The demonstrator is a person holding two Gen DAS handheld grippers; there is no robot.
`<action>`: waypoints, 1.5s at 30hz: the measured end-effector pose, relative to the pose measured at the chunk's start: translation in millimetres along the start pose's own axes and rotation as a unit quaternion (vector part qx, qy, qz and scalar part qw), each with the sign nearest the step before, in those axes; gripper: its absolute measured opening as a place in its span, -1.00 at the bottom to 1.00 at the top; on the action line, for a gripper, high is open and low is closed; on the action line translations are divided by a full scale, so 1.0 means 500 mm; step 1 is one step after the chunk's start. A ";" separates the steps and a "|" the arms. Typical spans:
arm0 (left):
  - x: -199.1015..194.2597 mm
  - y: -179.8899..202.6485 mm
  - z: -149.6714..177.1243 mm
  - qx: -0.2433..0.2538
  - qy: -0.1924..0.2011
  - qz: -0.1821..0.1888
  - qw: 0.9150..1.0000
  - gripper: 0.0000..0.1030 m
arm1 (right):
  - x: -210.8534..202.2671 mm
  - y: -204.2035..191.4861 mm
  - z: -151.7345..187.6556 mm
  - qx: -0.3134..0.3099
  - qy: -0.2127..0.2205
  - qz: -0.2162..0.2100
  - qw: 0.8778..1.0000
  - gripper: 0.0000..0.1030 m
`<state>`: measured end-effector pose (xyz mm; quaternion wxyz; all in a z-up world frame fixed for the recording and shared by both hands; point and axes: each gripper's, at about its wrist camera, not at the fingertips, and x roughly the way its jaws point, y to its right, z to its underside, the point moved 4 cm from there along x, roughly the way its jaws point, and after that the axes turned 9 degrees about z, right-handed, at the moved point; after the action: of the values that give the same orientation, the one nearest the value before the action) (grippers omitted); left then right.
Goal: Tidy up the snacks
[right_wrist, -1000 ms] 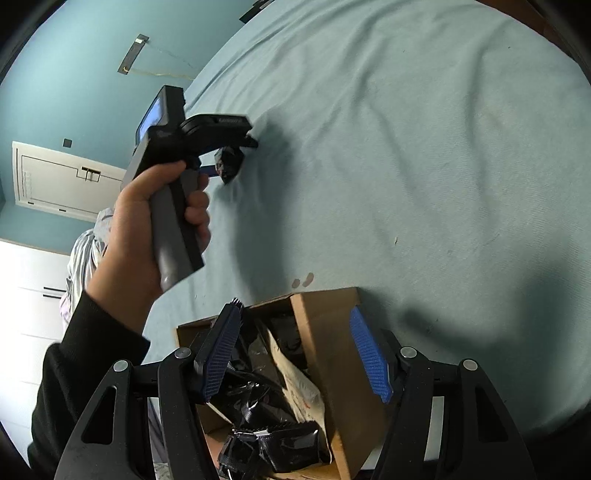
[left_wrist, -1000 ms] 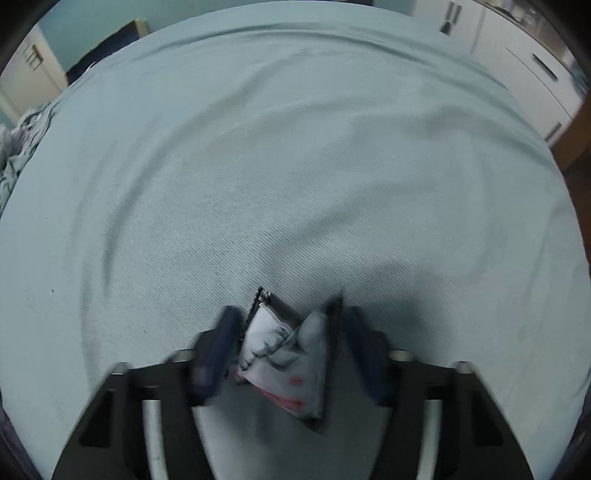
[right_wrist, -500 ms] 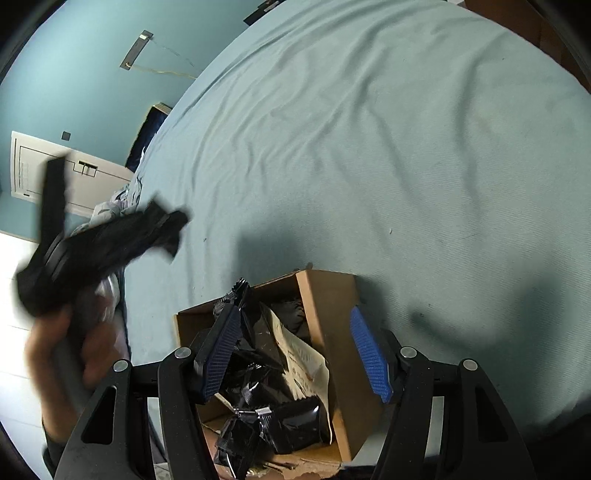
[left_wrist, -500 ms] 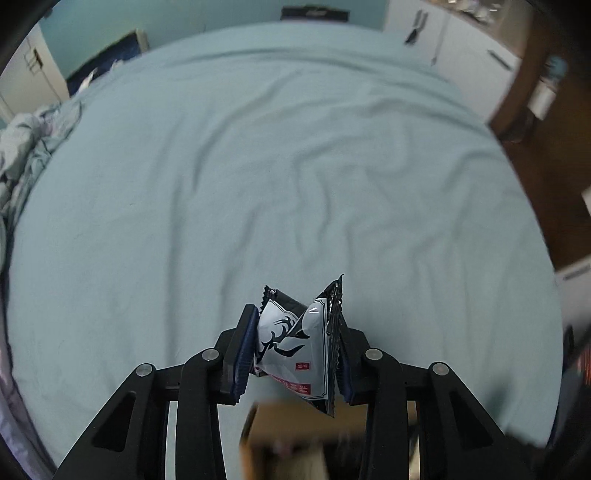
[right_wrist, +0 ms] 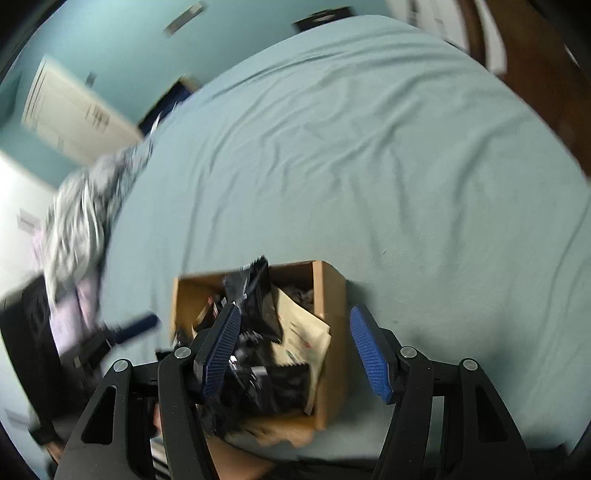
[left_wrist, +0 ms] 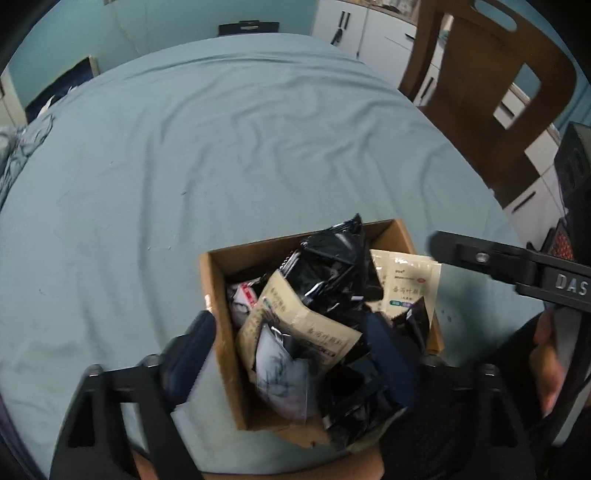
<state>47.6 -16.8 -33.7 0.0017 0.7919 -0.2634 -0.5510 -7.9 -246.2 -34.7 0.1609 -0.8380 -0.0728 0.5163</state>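
Observation:
A brown cardboard box (left_wrist: 218,280) sits on the blue-green bedsheet (left_wrist: 221,147), full of black packets (left_wrist: 332,266) and beige packets (left_wrist: 295,321). My left gripper (left_wrist: 291,356) hangs over the box with its jaws opening. A white packet with a black print (left_wrist: 280,369) lies blurred and loose between the fingers, on top of the pile, and neither pad touches it. My right gripper (right_wrist: 293,350) stands open just above the same box (right_wrist: 332,295), nothing pinched. The left gripper (right_wrist: 129,328) shows as a blur to the box's left.
A wooden chair (left_wrist: 491,85) and white cabinets (left_wrist: 369,26) stand past the bed's right side. Crumpled clothes (right_wrist: 81,210) lie at its left edge. A hand (left_wrist: 546,354) holds the right gripper's handle at the right. The sheet beyond the box is bare.
My left gripper carried the white packet from the bare sheet over to the box, then spread its jaws and let it go. The right gripper rose slightly and rolled above the box.

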 end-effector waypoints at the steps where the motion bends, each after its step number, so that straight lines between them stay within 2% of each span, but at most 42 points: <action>1: -0.010 -0.013 -0.002 -0.008 0.006 -0.002 1.000 0.67 | -0.009 0.001 -0.006 -0.011 0.006 0.006 1.000 0.19; 3: -0.015 -0.025 -0.005 -0.017 0.018 -0.015 1.000 0.68 | -0.035 0.000 -0.010 -0.048 0.024 0.030 0.998 0.19; 5: -0.030 -0.043 -0.005 -0.025 0.037 -0.047 0.998 0.68 | -0.051 -0.007 0.001 -0.092 0.043 0.063 0.993 0.19; 6: -0.034 -0.049 -0.006 -0.022 0.046 -0.075 0.996 0.68 | -0.053 -0.009 0.012 -0.106 0.049 0.070 0.991 0.19; 10: -0.037 -0.048 -0.005 0.003 0.052 -0.131 0.990 0.69 | -0.026 -0.021 0.053 -0.099 0.038 0.062 0.992 0.19; 12: -0.039 -0.047 -0.011 0.012 0.059 -0.151 0.987 0.83 | -0.017 -0.036 0.048 -0.119 0.033 0.074 0.990 0.19; 14: -0.039 -0.042 -0.012 0.022 0.066 -0.172 0.983 0.93 | -0.007 -0.044 0.042 -0.122 0.024 0.064 0.990 0.19; 19: -0.038 -0.043 -0.008 0.027 0.069 -0.210 0.975 1.00 | 0.003 -0.026 0.031 -0.109 0.019 0.075 0.991 0.19; 23: -0.041 -0.053 -0.007 0.006 0.074 -0.205 0.976 1.00 | -0.018 -0.038 0.038 -0.127 0.047 0.084 0.987 0.19; 27: -0.039 -0.063 -0.008 -0.008 0.079 -0.224 0.971 1.00 | -0.010 -0.048 0.053 -0.152 0.046 0.099 0.982 0.19; 45: -0.041 -0.039 -0.002 0.013 0.082 -0.206 0.975 1.00 | -0.011 -0.056 0.054 -0.173 0.051 0.112 0.977 0.19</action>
<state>51.4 8.1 -21.2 -0.0999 0.8716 -0.1007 -0.4692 -33.0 -216.6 -31.6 -0.0417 -0.8814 -0.0583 0.4668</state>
